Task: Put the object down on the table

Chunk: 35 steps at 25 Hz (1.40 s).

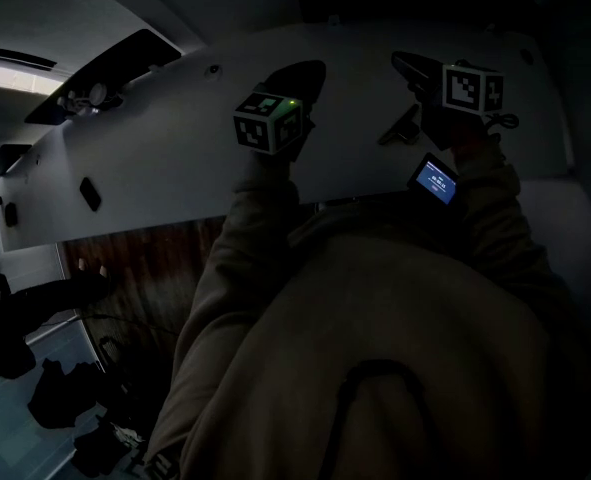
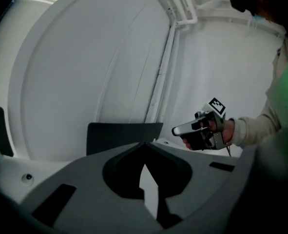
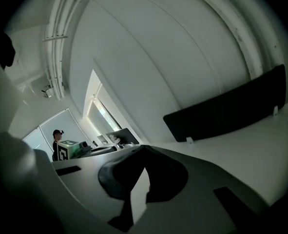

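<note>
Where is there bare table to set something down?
The white table is bare between the left gripper and the right gripper, and leftward to a small dark item. Clutter sits by the dark divider, far left.

There are two grippers, one left gripper [image 2: 148, 189] and one right gripper [image 3: 136, 189]. Each carries one marker cube, the left cube [image 1: 268, 121] and the right cube [image 1: 472, 88], making two. There is one white table [image 1: 175, 158], one small lit screen [image 1: 436, 182] and two dark panels, a larger panel [image 1: 125, 58] and a smaller panel [image 1: 5, 158].
</note>
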Available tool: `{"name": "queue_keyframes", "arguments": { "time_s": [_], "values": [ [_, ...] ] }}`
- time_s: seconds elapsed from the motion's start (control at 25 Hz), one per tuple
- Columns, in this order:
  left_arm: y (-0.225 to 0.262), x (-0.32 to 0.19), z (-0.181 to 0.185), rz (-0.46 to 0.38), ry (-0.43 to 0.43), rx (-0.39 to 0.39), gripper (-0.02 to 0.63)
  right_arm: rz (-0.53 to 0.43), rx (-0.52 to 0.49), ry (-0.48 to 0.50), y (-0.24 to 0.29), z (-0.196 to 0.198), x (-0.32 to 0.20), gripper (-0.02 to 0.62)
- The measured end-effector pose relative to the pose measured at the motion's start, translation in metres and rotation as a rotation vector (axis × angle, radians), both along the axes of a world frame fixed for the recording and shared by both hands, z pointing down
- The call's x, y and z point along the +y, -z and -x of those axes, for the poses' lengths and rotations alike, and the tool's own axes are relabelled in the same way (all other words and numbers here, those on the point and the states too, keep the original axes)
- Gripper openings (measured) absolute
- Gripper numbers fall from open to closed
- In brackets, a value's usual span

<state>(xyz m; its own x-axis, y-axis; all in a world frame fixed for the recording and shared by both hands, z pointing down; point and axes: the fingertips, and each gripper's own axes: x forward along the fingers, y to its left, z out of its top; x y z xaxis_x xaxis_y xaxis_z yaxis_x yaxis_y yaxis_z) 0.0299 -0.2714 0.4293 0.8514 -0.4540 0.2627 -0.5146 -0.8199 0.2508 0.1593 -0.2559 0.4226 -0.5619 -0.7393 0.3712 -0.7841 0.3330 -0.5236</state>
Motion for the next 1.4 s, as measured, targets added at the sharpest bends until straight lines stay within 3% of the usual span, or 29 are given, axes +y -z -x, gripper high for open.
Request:
{"name": "queue_keyframes", "arguments": {
  "time_s": [0.4, 0.52, 0.72, 0.84, 1.0, 1.16, 1.4],
  "values": [
    [0.102, -0.025, 0.019, -0.156, 0.047, 0.088, -0.005, -0.281, 0.119, 0.049, 0.117, 0.018, -0.013, 0.02],
    [0.123, -0.028, 0.021, -0.207, 0.05, 0.079, -0.005, -0.357, 0.171, 0.069, 0.147, 0.023, -0.009, 0.02],
    [0.141, -0.031, 0.023, -0.19, 0.069, 0.087, -0.005, -0.474, 0.274, 0.04, 0.195, 0.019, -0.003, 0.02],
    [0.154, -0.032, 0.023, -0.19, 0.083, 0.098, -0.005, -0.502, 0.262, 0.024, 0.218, 0.017, 0.0, 0.02],
    [0.172, -0.028, 0.018, -0.266, 0.091, 0.076, -0.005, -0.526, 0.272, 0.02, 0.234, 0.013, 0.004, 0.02],
    [0.187, -0.026, 0.018, -0.331, 0.103, 0.078, -0.005, -0.509, 0.275, 0.034, 0.228, 0.017, 0.003, 0.02],
    [0.192, -0.022, 0.016, -0.341, 0.104, 0.076, -0.005, -0.483, 0.271, 0.039, 0.216, 0.016, 0.0, 0.02]
  ]
}}
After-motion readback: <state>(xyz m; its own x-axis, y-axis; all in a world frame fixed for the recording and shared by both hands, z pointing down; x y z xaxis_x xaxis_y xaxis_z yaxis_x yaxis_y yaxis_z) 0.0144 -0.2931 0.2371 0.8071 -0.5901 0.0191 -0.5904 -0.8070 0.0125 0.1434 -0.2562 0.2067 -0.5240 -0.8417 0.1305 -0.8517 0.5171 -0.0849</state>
